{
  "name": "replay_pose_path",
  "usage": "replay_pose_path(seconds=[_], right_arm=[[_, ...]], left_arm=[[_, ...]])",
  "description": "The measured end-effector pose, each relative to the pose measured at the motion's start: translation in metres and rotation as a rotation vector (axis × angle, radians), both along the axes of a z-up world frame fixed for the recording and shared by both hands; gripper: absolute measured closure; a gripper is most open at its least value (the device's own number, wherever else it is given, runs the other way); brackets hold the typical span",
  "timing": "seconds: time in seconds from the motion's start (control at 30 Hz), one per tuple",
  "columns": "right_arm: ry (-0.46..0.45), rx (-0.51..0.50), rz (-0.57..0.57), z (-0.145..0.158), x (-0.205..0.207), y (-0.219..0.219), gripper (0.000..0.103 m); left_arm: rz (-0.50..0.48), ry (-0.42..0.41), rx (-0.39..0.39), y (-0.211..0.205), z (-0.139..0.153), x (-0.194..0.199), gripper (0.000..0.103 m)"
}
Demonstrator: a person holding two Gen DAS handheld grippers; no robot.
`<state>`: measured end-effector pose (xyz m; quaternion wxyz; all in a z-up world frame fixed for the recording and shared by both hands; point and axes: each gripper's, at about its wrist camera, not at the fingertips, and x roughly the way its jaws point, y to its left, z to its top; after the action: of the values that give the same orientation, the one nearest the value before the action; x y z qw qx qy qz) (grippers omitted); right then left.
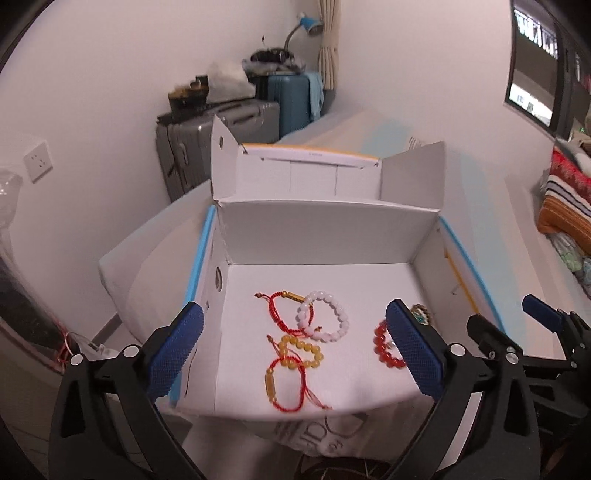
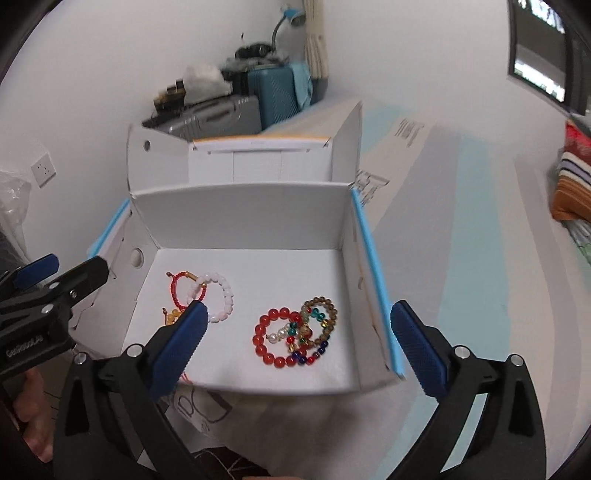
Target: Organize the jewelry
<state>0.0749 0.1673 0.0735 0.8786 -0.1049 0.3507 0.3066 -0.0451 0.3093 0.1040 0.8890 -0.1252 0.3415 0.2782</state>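
An open white cardboard box holds several bracelets. On its left lie a red cord bracelet with a gold bar, a pale pink bead bracelet, a yellow bead bracelet and a second red cord bracelet. On its right lie a red bead bracelet, a brown bead bracelet and a multicoloured one. My left gripper is open and empty above the box's near edge. My right gripper is open and empty over the right cluster.
The box stands on a white surface with pale blue stripes. Suitcases and a blue lamp stand by the far wall. Striped fabric lies to the right. The left gripper shows in the right wrist view.
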Motion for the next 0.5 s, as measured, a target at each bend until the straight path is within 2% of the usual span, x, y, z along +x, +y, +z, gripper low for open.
replay_pose_path(seconds=[0.13,0.23,0.5], right_arm=[[-0.050,0.024,-0.016,0.003,-0.028,-0.024,0.008],[-0.054,0.039,-0.027,-0.001,-0.049,-0.042,0.008],[-0.047,0.032,-0.031,-0.022,-0.084,-0.064,0.008]], left_arm=[[-0.009,-0.041,0.000,-0.021,0.002,-0.029,0.006],[-0.008,-0.059,-0.008,-0.034,-0.003,-0.050,0.006],[-0.006,-0.041,0.025,-0.064,-0.023,-0.085,0.006]])
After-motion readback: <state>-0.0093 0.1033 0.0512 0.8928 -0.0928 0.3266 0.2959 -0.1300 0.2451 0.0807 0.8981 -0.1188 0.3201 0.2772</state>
